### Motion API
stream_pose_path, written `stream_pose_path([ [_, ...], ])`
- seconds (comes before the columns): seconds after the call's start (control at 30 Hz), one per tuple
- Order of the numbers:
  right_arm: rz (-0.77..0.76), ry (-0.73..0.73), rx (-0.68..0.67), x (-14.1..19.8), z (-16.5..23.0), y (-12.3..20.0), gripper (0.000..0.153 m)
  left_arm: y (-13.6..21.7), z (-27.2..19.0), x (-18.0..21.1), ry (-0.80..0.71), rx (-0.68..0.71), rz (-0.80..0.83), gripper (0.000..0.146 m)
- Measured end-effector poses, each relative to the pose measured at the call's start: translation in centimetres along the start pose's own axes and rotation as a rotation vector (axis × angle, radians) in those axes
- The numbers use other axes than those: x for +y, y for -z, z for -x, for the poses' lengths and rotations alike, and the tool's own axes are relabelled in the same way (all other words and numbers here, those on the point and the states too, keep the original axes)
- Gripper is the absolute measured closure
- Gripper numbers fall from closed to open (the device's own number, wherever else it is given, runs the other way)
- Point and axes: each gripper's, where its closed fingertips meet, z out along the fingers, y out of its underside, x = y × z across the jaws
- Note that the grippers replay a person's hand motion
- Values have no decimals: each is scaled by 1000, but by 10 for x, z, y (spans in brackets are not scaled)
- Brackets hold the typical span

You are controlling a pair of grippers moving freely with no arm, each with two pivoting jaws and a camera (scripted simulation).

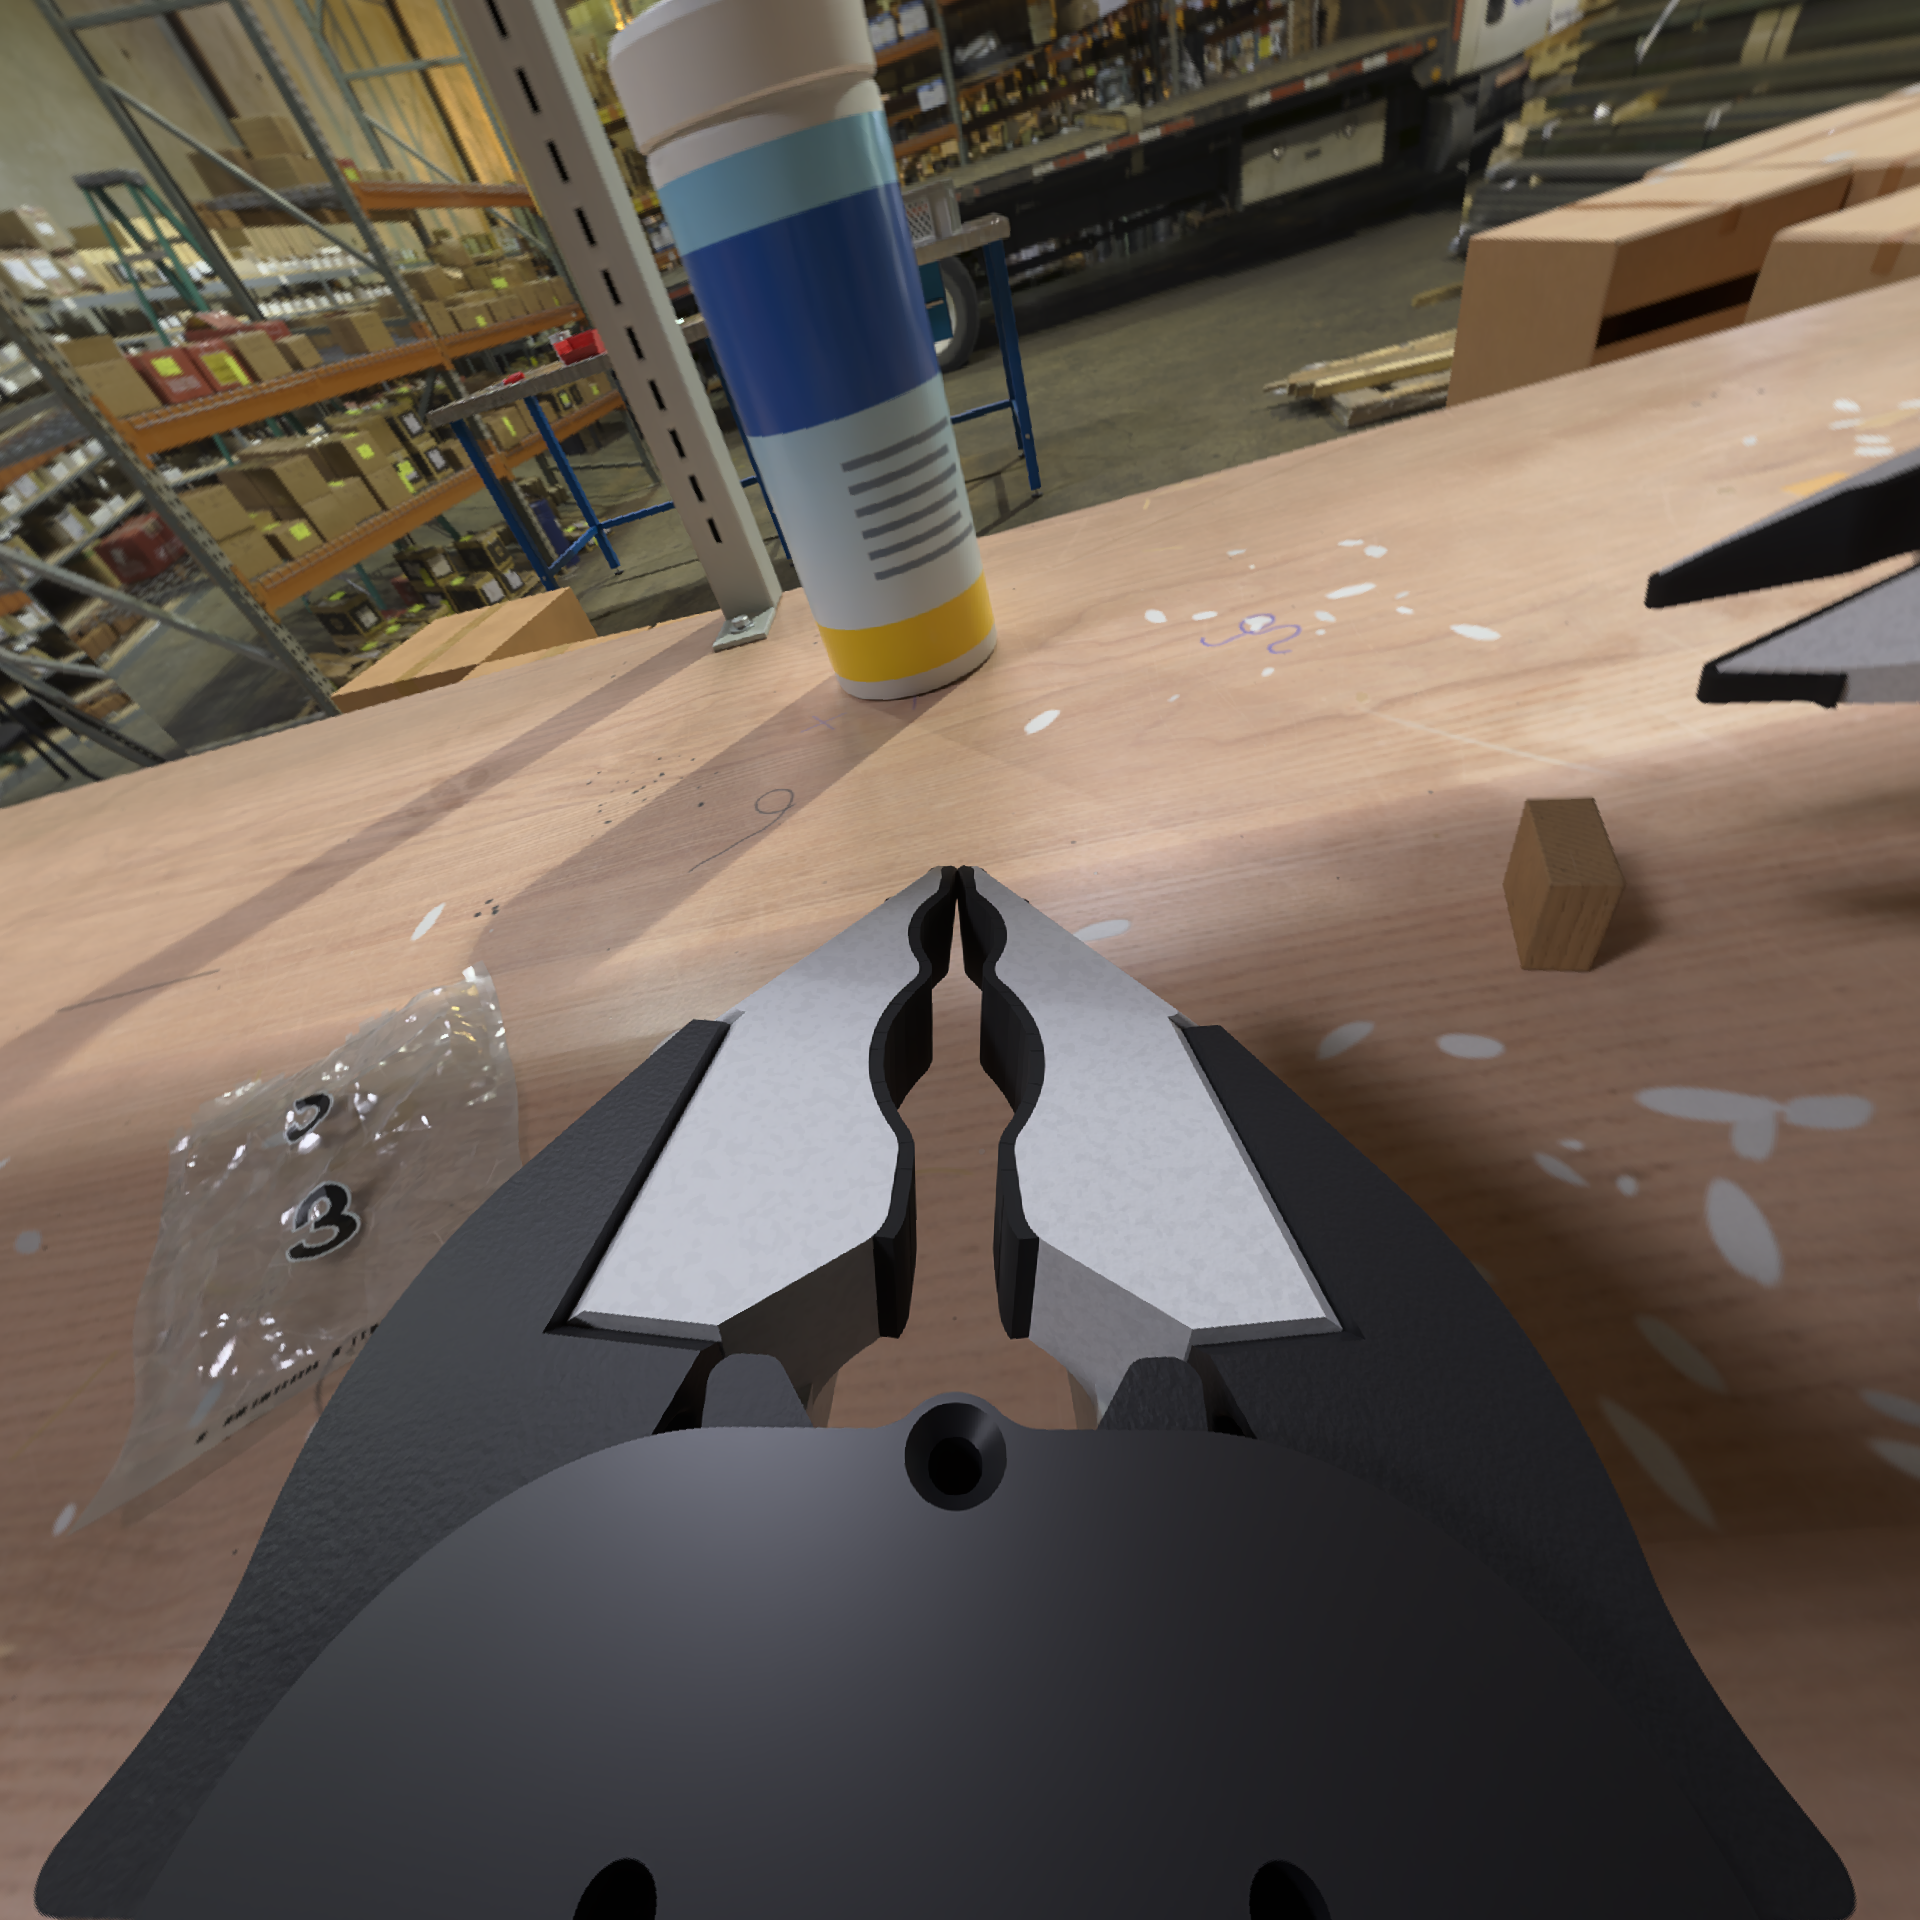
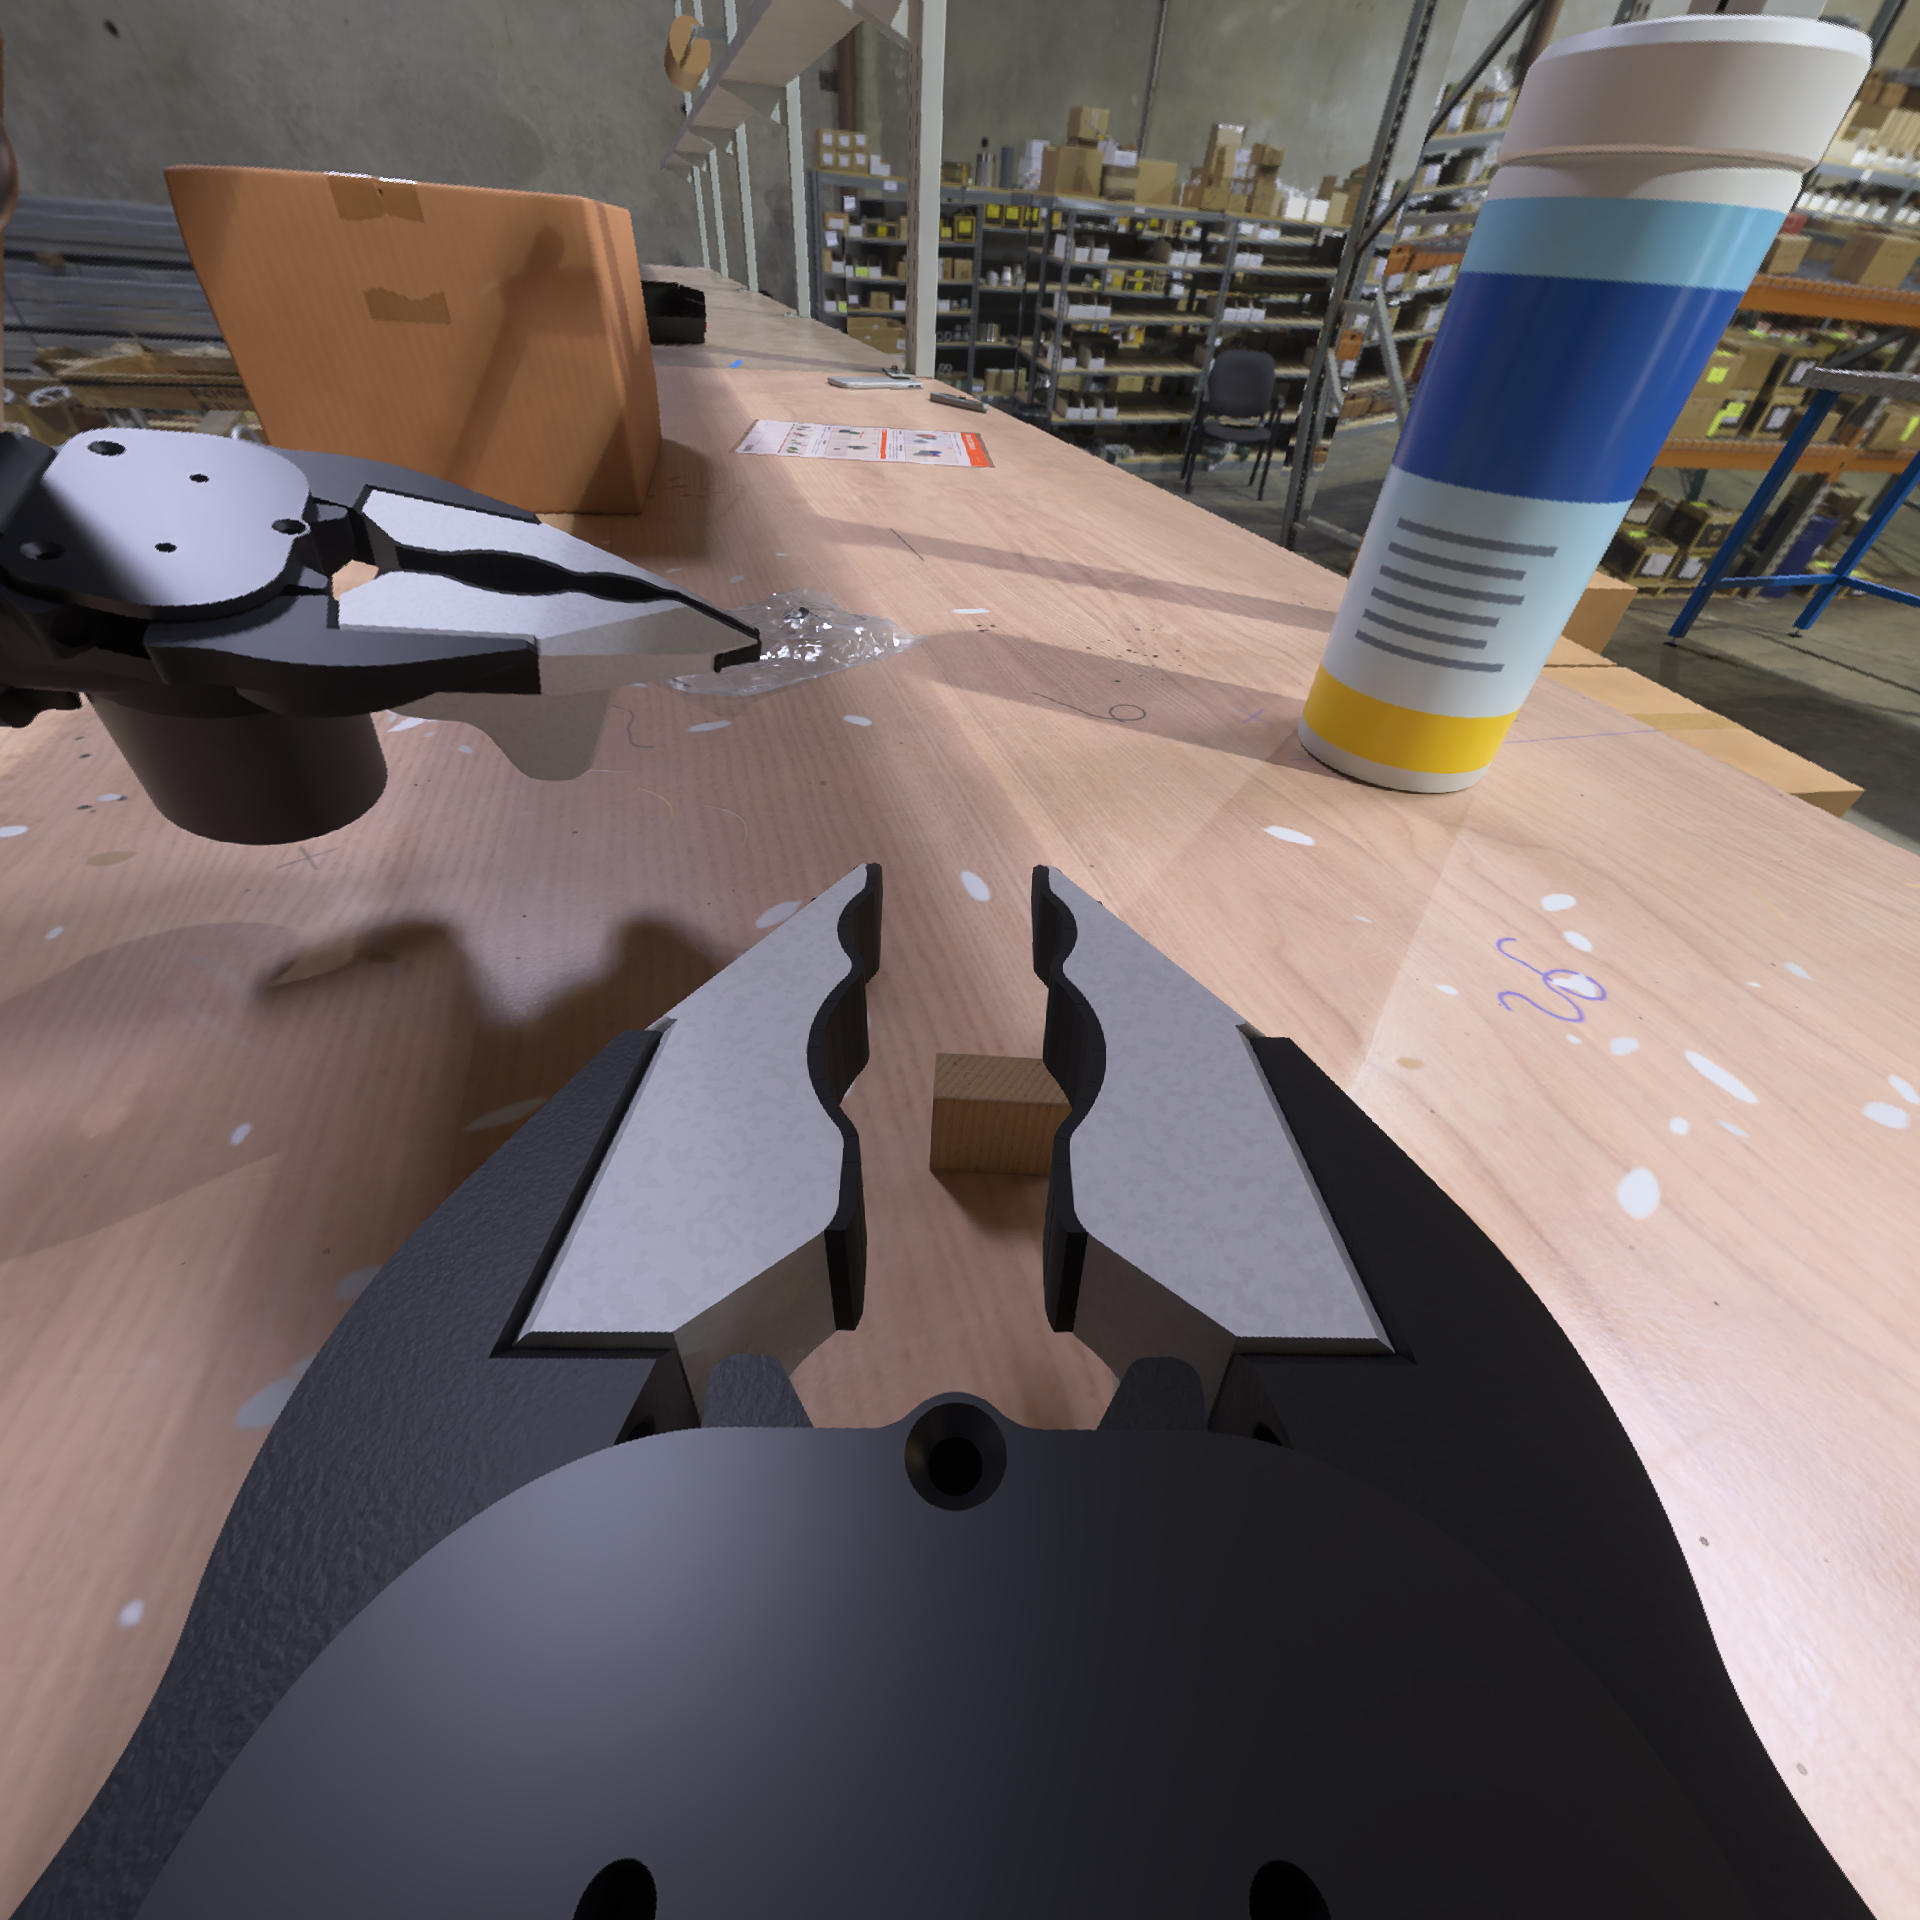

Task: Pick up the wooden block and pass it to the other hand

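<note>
Wooden block (image 2: 997, 1112) sits between the spread right tool (image 2: 956, 883), seemingly untouched; left tool (image 1: 956, 873) closed, empty.

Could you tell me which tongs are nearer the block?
Right. The right tongs are open with the block between their fingers; the left tongs are shut, well off to its side.

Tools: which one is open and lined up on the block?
The right tool: its fingers stand apart with the wooden block showing between them. The left tool has its tips together, block off to its right.
</note>
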Motion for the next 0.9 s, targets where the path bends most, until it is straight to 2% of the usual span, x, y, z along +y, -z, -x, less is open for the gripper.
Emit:
stream_pose_path([
  [0.2, 1, 4, -6, 0, 1, 0, 125, -2, -7, 2, -61, 12, 18, 146],
  [0.5, 10, 25, -10, 1, 4, -1, 126, -4, 10, 5, 56, -30, 38, 146],
  [0.9, 21, 40, -11, 2, 6, -2, 127, -5, 5, 5, 55, 17, 40, 146],
])
